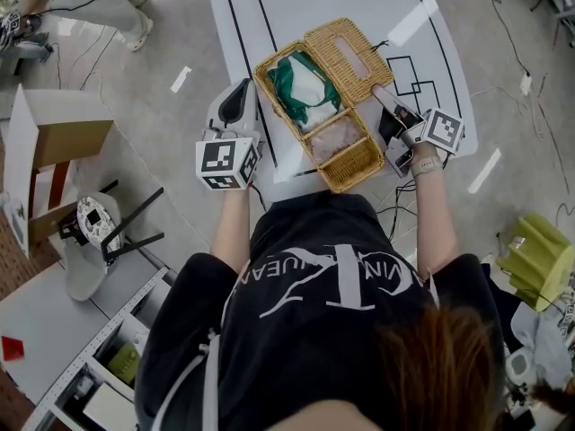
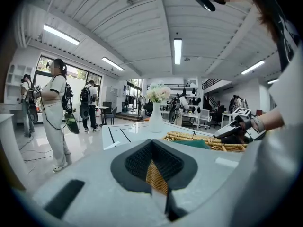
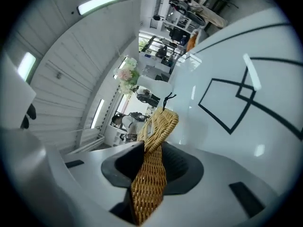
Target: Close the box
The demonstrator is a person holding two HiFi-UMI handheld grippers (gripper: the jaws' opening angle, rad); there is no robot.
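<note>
Open workroom with a white ribbed ceiling and strip lights; a person (image 2: 56, 112) stands on the pale floor (image 1: 171, 57). We note a white table (image 1: 269, 7) marked with black lines. On it, well behind the work, stands a white vase of flowers (image 2: 156, 115).

The wicker box (image 1: 352, 167) sits on the table's near end, straight ahead of us, set at a slant. It is not closed: its lid (image 1: 346, 52) lies swung back over the far right side, still joined along one long edge. Inside we see a green and white cloth (image 1: 301, 83) in the far half and a pale liner nearer us.

The left claw (image 1: 244, 88) is at the box's left wall; its jaws stand narrow, with a strip of wicker between the pads. The right claw (image 1: 380, 93) is at the lid's right edge, jaws set wider and closed on that edge, the weave filling the gap.
</note>
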